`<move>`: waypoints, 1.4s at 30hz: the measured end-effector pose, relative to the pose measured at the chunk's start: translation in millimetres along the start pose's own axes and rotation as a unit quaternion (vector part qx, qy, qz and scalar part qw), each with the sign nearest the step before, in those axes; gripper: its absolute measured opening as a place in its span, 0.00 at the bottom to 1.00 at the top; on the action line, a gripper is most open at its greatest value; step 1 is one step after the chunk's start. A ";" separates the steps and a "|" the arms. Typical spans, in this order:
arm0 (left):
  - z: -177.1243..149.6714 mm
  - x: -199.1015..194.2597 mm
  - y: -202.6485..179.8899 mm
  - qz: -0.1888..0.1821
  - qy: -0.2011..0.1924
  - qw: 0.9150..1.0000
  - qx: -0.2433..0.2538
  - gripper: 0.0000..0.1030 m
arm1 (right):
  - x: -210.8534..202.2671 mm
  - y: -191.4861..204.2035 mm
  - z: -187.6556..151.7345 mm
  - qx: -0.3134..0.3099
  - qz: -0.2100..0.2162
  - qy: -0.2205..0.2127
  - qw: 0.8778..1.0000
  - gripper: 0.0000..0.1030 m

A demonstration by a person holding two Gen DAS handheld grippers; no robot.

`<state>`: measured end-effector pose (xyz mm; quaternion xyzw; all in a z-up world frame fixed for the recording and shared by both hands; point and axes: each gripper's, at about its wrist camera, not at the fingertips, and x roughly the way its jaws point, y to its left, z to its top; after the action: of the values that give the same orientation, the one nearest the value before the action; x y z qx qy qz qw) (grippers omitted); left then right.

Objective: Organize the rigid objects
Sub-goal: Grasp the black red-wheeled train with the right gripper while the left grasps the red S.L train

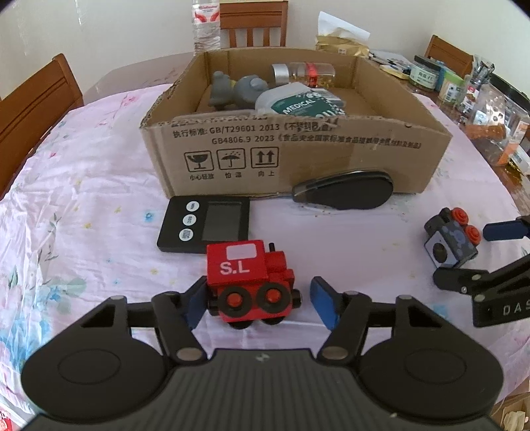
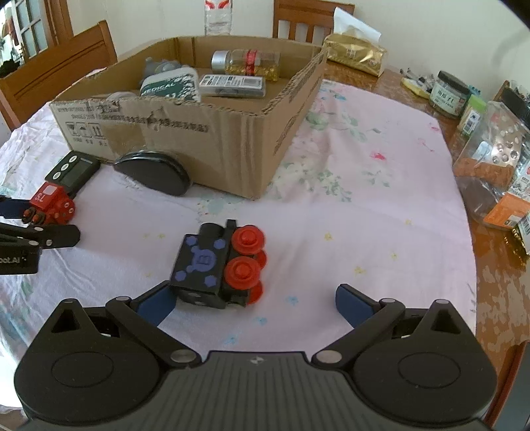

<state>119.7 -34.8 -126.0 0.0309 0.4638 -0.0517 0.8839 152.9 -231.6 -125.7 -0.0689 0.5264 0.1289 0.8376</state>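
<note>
A red toy train car [image 1: 248,281] marked "S.L" lies on its side on the floral tablecloth, between the fingers of my open left gripper [image 1: 261,306]; the left pad touches it. It also shows in the right wrist view [image 2: 49,205]. A black toy train car [image 2: 215,265] with red wheels and blue marks lies between the fingers of my open right gripper [image 2: 255,305], against the left pad. It also shows in the left wrist view [image 1: 452,240]. The cardboard box [image 1: 298,149] behind holds a grey figure, a medical pack and a jar.
A black timer [image 1: 205,223] and a black oval case [image 1: 347,192] lie in front of the box. Jars and packets [image 2: 490,155] crowd the table's right edge. Wooden chairs [image 1: 33,109] stand around the table. A water bottle [image 1: 205,23] stands behind the box.
</note>
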 end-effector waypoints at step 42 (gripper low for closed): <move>16.2 -17.2 2.9 -0.047 0.016 0.995 0.088 0.54 | -23.1 15.8 20.1 -0.052 0.004 -0.026 0.998 0.53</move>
<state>123.5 -32.4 -102.6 0.0874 0.4723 -0.1335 0.8669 156.2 -214.7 -95.9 -0.1070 0.4969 0.1617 0.8459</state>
